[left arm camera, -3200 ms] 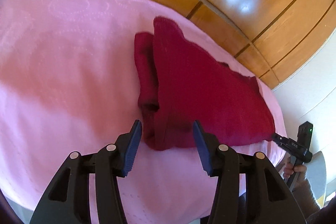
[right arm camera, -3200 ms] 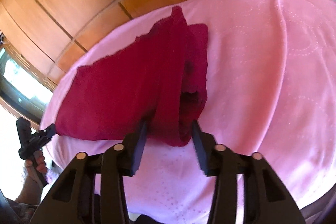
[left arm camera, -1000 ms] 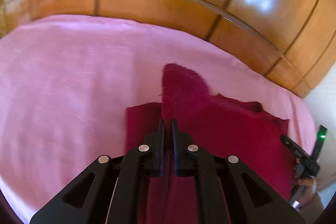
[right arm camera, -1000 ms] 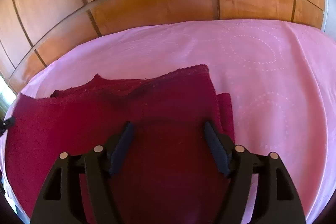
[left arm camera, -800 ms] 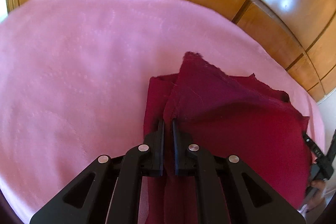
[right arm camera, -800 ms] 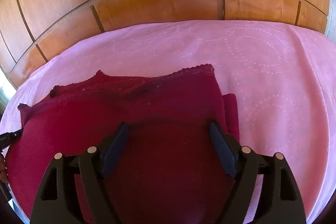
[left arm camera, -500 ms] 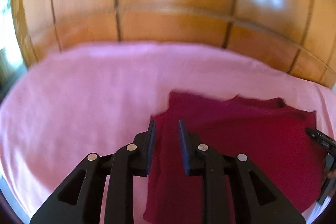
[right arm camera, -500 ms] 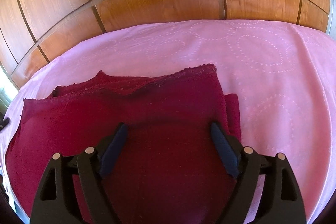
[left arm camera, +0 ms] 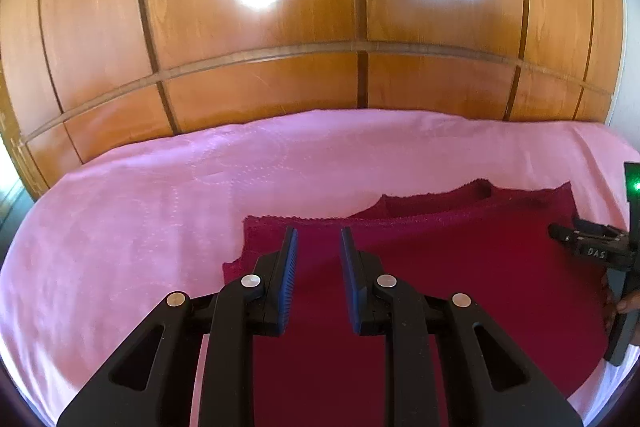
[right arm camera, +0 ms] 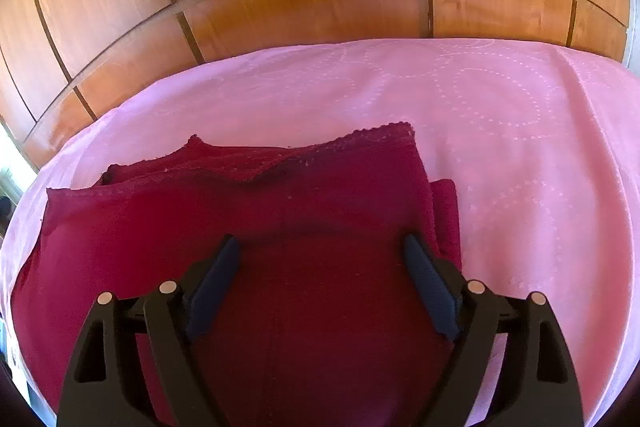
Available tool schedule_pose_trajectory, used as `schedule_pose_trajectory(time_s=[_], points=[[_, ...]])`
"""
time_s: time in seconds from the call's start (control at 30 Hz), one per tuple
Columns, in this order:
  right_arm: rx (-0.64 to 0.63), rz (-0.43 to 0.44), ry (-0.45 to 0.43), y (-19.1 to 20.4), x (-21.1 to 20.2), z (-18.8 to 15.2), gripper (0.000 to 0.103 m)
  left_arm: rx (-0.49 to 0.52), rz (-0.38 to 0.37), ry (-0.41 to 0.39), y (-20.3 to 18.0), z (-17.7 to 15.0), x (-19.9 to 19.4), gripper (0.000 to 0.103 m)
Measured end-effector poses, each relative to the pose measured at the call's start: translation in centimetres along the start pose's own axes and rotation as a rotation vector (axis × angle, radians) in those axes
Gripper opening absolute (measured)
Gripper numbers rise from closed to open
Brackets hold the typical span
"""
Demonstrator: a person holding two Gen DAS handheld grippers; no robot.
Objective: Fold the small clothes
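A dark red garment (left arm camera: 460, 287) lies folded in flat layers on a pink bed cover (left arm camera: 160, 207). Its scalloped far edge shows in the right wrist view (right arm camera: 300, 207). My left gripper (left arm camera: 318, 231) hovers over the cloth's left part. It is open by a narrow gap, with nothing between the pads. My right gripper (right arm camera: 320, 239) stands over the garment's right half. Its jaws are opening wide and empty, and the cloth lies beneath them. In the left wrist view that tool's black body (left arm camera: 592, 247) reaches in from the right edge, held by a hand (left arm camera: 628, 303).
Glossy wooden wardrobe panels (left arm camera: 280, 27) rise right behind the bed and fill the background (right arm camera: 320, 7). The pink cover (right arm camera: 520, 147) spreads bare to the left of the garment, to its right and beyond it. Bright window light shows at the far left edge.
My left gripper let go of the red fold, parted its jaws, then rose and rolled level. The cloth now lies flat. My right jaws widened a little and that hand stayed in place.
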State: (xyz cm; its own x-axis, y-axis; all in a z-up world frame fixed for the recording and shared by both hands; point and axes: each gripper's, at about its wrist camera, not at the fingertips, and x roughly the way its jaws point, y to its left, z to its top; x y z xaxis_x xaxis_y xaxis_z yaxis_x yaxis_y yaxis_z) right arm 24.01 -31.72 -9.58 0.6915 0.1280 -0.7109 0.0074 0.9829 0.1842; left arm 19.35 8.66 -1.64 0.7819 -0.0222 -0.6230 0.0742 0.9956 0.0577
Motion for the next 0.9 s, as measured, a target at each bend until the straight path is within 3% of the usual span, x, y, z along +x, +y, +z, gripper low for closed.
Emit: schedule_pose_trajectory(time_s=[0.37,0.53,0.63,0.73,0.83,0.9], points=[[0.0,0.011,0.001,0.1,0.1,0.1,0.088,0.031,-0.013,0.079,-0.2,-0.5,3.8,0.02],[0.001,0.02,0.001,0.1,0.1,0.1,0.089,0.026,-0.017,0.157,0.3,-1.0,7.0,0.02],[0.001,0.024,0.003,0.1,0.2,0.2,0.09,-0.073,-0.062,0.255,1.9,-2.1,10.6,0.021],[-0.002,0.022,0.015,0.1,0.3,0.4,0.09,-0.19,-0.125,0.264,3.6,-1.9,11.3,0.021],[-0.011,0.025,0.056,0.3,0.2,1.3,0.09,-0.167,-0.105,0.261,3.4,-1.9,10.6,0.021],[0.011,0.075,0.07,0.1,-1.2,2.0,0.09,-0.14,-0.077,0.241,3.2,-1.7,9.3,0.021]])
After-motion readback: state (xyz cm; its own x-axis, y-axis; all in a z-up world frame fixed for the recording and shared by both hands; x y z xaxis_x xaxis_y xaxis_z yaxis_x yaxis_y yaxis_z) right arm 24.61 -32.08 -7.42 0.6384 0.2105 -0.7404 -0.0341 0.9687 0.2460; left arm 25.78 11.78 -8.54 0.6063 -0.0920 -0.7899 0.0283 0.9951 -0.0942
